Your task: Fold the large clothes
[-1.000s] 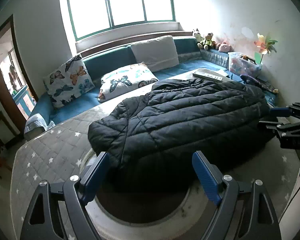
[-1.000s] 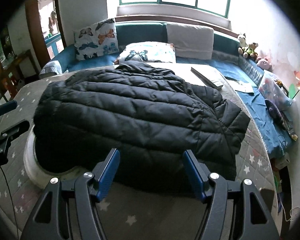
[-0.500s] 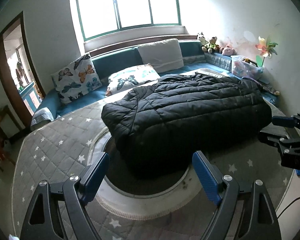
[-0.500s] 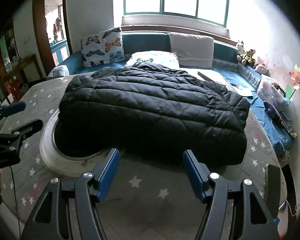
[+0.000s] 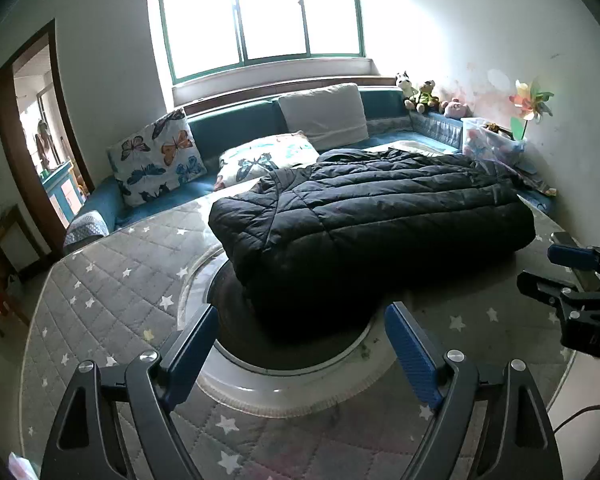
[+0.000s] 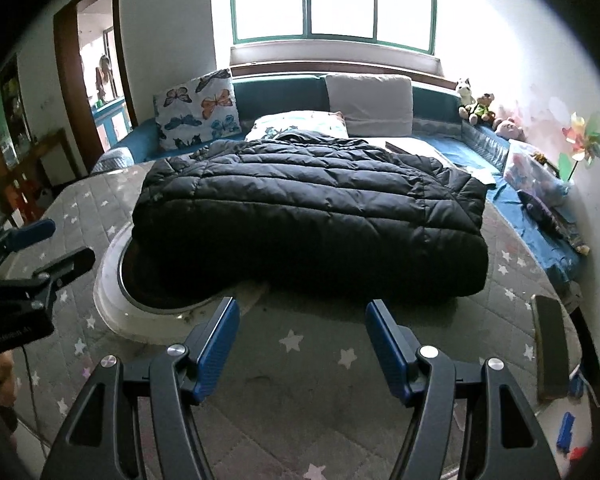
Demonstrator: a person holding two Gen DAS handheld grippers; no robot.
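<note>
A black quilted puffer jacket lies folded into a thick block on the grey star-patterned surface; it also shows in the right wrist view. My left gripper is open and empty, held back from the jacket's near edge. My right gripper is open and empty, also short of the jacket. The right gripper shows at the right edge of the left wrist view, and the left gripper at the left edge of the right wrist view.
A round white-rimmed opening lies partly under the jacket. A teal sofa with butterfly cushions runs behind, soft toys on its back. A dark flat object lies at the surface's right edge. A doorway is at left.
Both grippers have pulled back and risen away from the jacket, which now looks farther and smaller. Both stayed open and empty. The jacket has not moved.
</note>
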